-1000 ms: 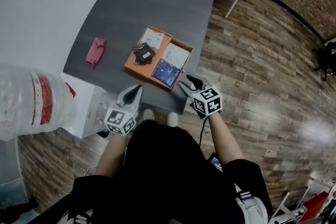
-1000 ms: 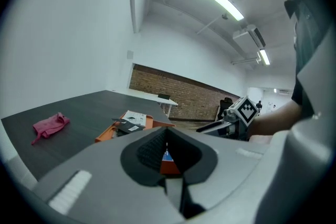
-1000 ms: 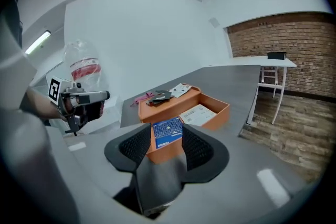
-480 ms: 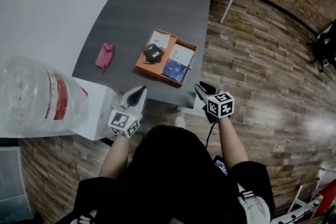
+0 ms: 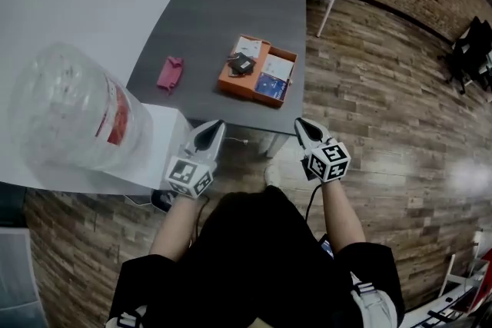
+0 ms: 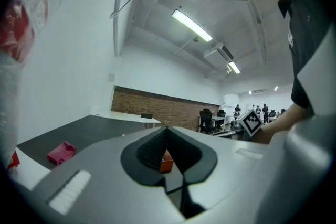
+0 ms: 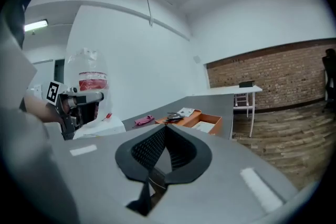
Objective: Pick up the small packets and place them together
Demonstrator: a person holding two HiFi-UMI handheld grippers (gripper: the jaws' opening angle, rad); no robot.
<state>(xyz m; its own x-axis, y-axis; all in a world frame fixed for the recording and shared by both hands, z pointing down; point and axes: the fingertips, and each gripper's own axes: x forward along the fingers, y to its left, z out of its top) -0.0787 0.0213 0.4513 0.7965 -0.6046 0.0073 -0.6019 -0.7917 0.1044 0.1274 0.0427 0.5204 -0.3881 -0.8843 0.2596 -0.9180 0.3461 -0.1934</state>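
Head view: a flat orange cardboard box (image 5: 258, 74) sits on the dark grey table (image 5: 231, 11), with the small packets (image 5: 270, 85) lying inside it. The left gripper (image 5: 216, 126) and right gripper (image 5: 300, 123) hang near the table's edge, well apart from the box.

Left gripper view: its jaws are pinched together and hold nothing. Only a bit of the box peeks past them.

Right gripper view: its jaws are pinched together too, and empty. Here the box's long side shows.

Left tool (image 5: 216, 125), right tool (image 5: 300, 123): both closed

Bright, even light from ceiling tubes (image 6: 191, 25) — fisheye-bent edges, dark vignette, soft glare on floor (image 5: 469, 179).
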